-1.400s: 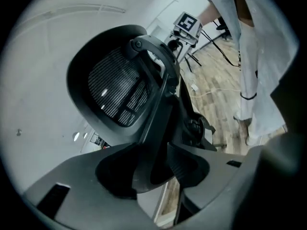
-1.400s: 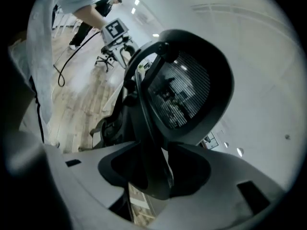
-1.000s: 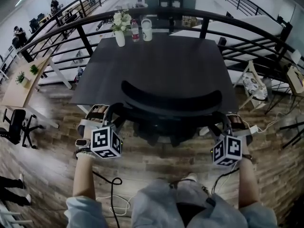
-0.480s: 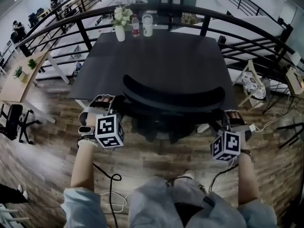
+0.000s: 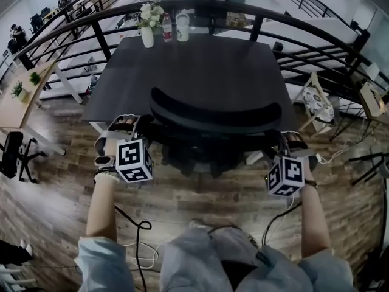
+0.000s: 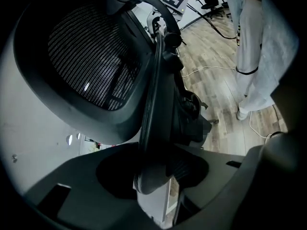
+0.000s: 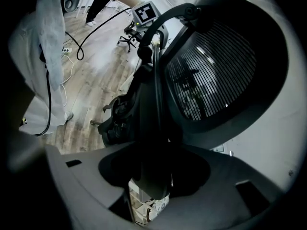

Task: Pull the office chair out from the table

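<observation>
Showing black mesh-backed office chair (image 5: 216, 117) at lower ctr of head view, seat tucked under near edge of dark square table (image 5: 200, 59), backrest toward person. At chair's frame-left side: left gripper (image 5: 124, 126); at frame-right side: right gripper (image 5: 293, 142); chair sits btwn the two. Jaws of each have just been closing and are clamped on a black chair arm, which fills the gap in both gripper views.

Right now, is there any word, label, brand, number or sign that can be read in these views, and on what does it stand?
No readable text anywhere.
Left marker cube and right marker cube: black-and-white square patterns only, no letters.
Bottle on the table: label too small to read.
</observation>
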Demonstrator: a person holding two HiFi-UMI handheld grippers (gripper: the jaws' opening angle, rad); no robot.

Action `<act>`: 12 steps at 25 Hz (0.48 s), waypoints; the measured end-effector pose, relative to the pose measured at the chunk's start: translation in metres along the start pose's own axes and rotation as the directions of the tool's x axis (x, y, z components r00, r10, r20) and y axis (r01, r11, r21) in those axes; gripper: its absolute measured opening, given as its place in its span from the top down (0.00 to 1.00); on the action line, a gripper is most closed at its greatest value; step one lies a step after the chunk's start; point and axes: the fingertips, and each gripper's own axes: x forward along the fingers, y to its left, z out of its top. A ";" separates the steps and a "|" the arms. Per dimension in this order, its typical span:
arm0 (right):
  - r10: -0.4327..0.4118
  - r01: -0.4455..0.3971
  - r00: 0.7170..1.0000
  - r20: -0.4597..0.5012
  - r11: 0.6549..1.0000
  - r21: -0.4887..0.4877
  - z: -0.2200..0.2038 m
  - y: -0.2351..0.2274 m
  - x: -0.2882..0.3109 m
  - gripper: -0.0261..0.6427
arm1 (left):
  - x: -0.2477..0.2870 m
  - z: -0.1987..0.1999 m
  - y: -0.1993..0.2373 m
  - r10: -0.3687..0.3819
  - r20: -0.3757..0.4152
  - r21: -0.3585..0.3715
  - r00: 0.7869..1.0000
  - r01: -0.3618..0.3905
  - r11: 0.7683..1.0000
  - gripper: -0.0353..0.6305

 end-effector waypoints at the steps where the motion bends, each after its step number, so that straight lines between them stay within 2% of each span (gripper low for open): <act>1: 0.000 0.000 1.000 0.002 1.000 0.000 0.000 0.000 0.000 0.69 | -0.001 0.001 -0.001 -0.002 -0.001 -0.005 1.000 0.002 1.000 0.66; 12: -0.026 0.025 0.999 0.020 0.999 0.021 -0.001 0.001 -0.003 0.69 | -0.006 0.002 -0.005 -0.008 -0.048 -0.022 0.999 0.007 1.000 0.66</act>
